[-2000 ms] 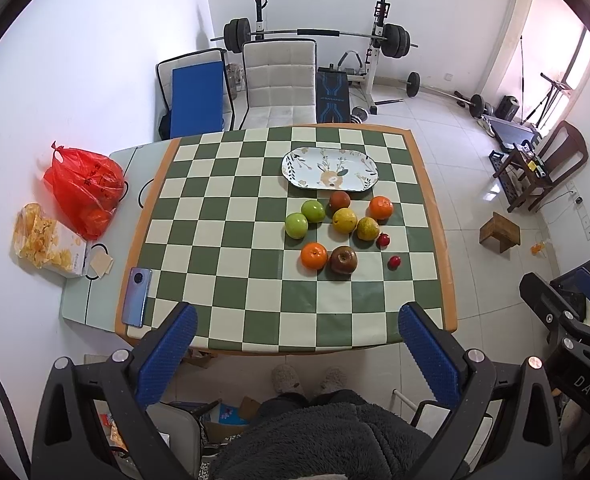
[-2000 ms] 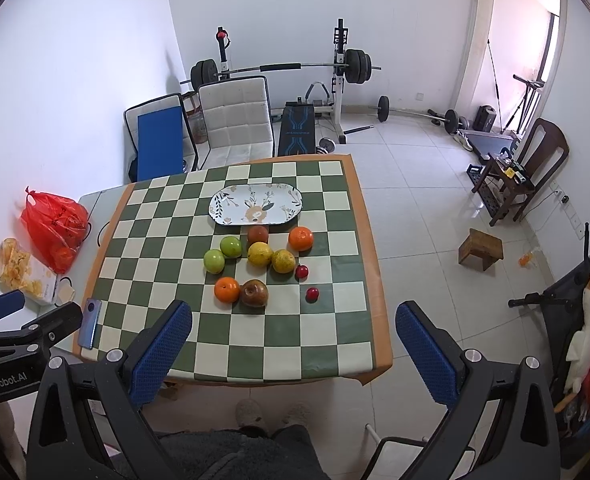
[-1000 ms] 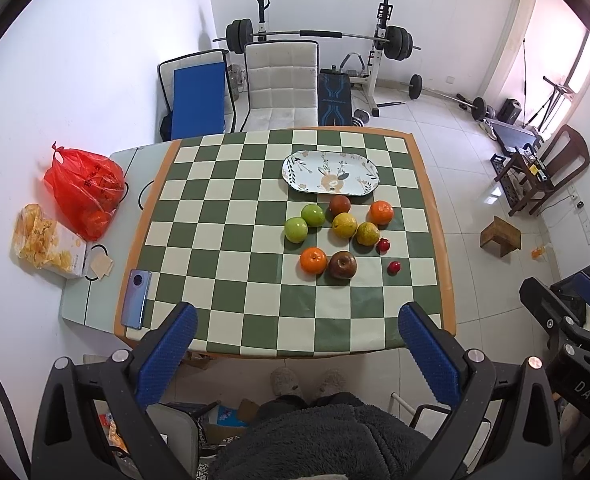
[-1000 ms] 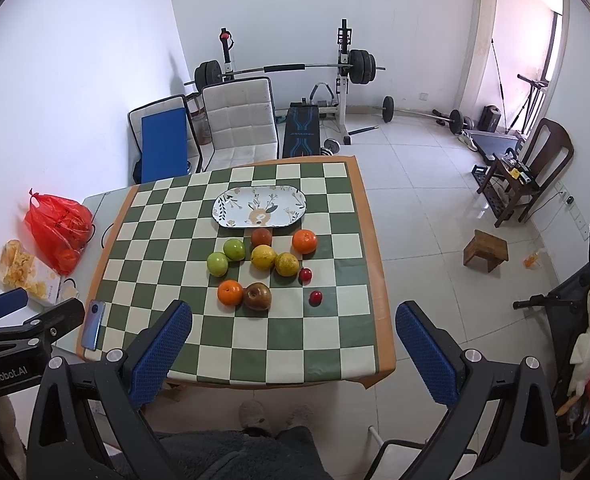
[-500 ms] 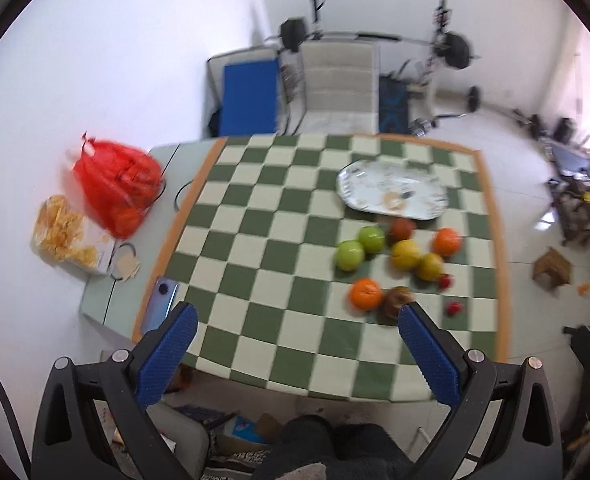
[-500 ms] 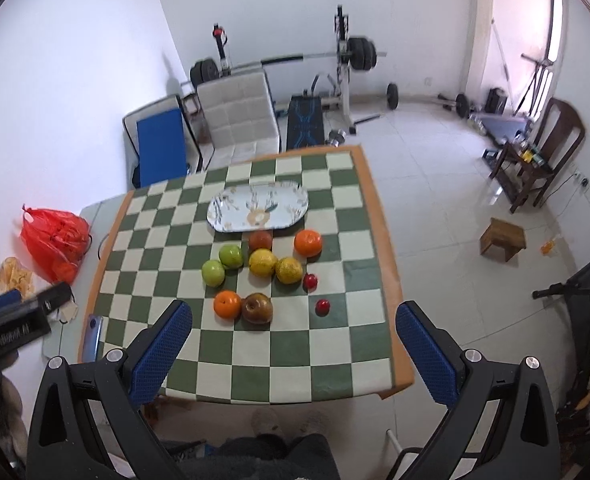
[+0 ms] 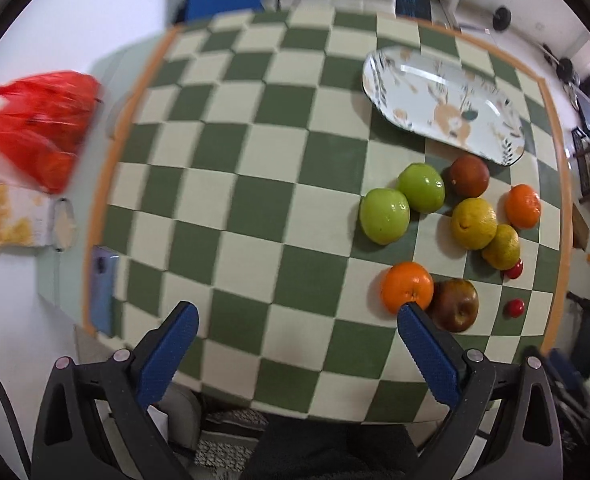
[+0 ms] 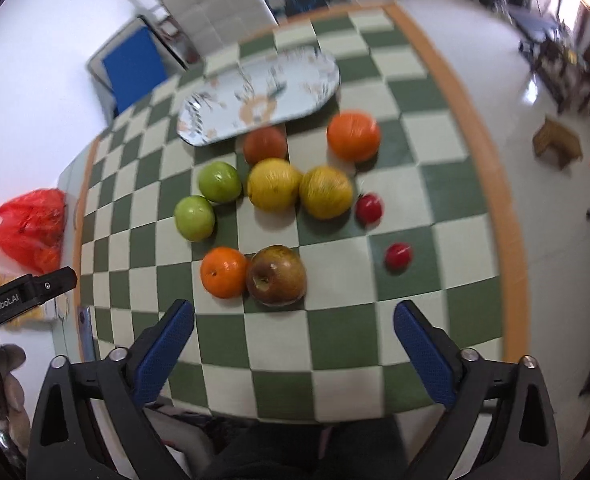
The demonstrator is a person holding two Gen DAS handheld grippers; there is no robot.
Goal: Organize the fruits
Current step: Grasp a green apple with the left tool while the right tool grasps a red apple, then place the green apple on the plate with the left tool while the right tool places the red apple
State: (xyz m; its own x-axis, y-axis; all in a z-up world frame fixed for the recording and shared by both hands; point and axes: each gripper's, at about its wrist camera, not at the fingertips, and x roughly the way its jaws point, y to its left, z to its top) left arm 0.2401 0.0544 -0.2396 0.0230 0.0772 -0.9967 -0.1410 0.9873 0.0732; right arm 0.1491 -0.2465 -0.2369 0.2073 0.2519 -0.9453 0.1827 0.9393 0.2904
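Both grippers hang above the near edge of the checkered table with jaws spread wide and empty — left gripper, right gripper. The fruits lie loose on the cloth at about 1 o'clock from the left gripper: two green apples touching, two lemons side by side, an orange against a brownish apple, another orange and two small red fruits toward 3 o'clock. The patterned oval plate sits bare beyond them at 12 o'clock — a reddish fruit just at its near rim.
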